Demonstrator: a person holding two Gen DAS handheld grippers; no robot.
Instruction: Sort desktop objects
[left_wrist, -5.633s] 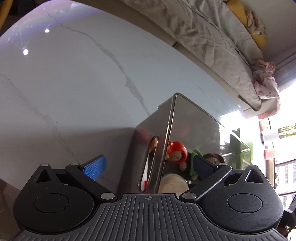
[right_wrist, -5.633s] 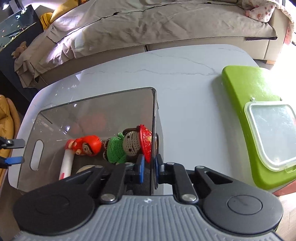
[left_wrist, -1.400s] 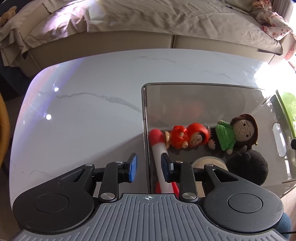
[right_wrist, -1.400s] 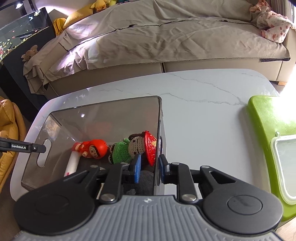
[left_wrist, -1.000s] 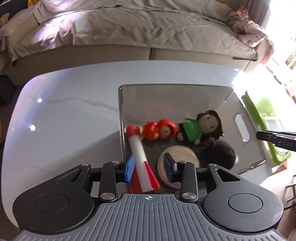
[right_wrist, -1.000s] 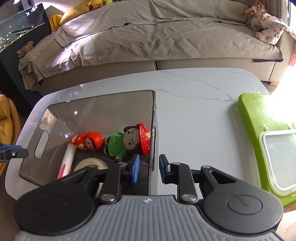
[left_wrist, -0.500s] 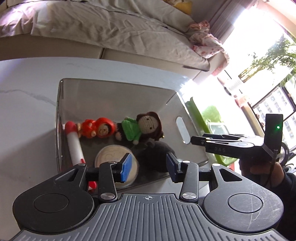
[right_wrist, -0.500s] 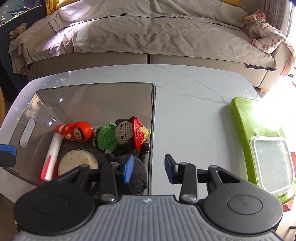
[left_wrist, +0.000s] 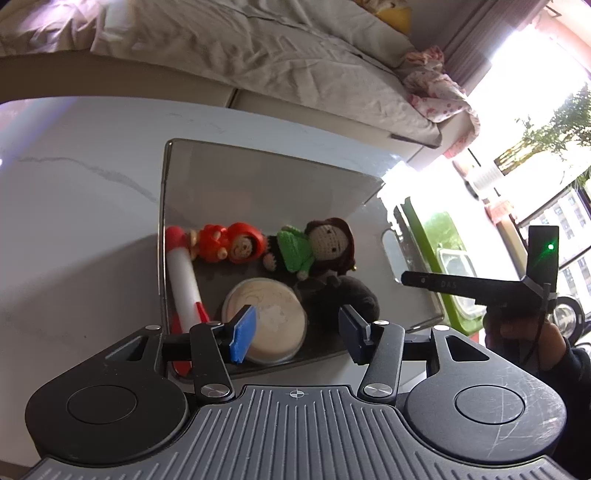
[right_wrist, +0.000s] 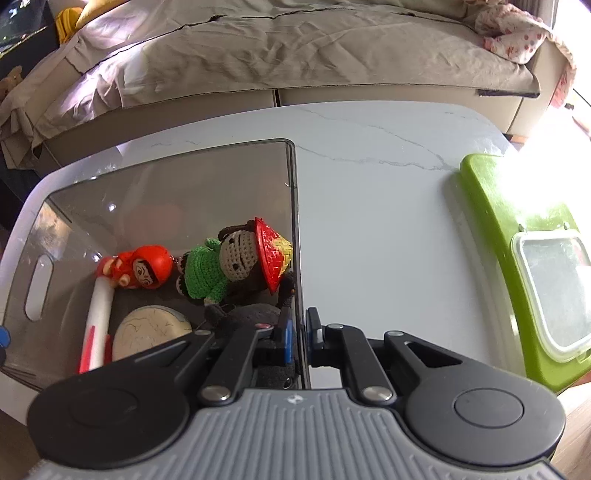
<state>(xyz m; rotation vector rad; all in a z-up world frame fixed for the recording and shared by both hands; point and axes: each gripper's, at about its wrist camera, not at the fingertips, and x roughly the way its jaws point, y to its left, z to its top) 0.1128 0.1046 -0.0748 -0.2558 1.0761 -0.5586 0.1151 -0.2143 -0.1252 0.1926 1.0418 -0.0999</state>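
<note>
Smoked-plastic bin (left_wrist: 258, 177) on marble table (left_wrist: 74, 221), left wrist view: left gripper (left_wrist: 297, 330) hangs over near side, jaws opening, nothing gripped; round disc (left_wrist: 264, 319) and black plush (left_wrist: 340, 299) below, red doll (left_wrist: 231, 245) and green crochet doll (left_wrist: 314, 247) farther back.

Right wrist view: right gripper (right_wrist: 298, 338) clamped on bin's right wall (right_wrist: 297, 258); green tray (right_wrist: 517, 258) at right.

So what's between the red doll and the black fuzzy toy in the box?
The crocheted doll in green lies between the red doll and the black plush, seen in the left wrist view.
</note>
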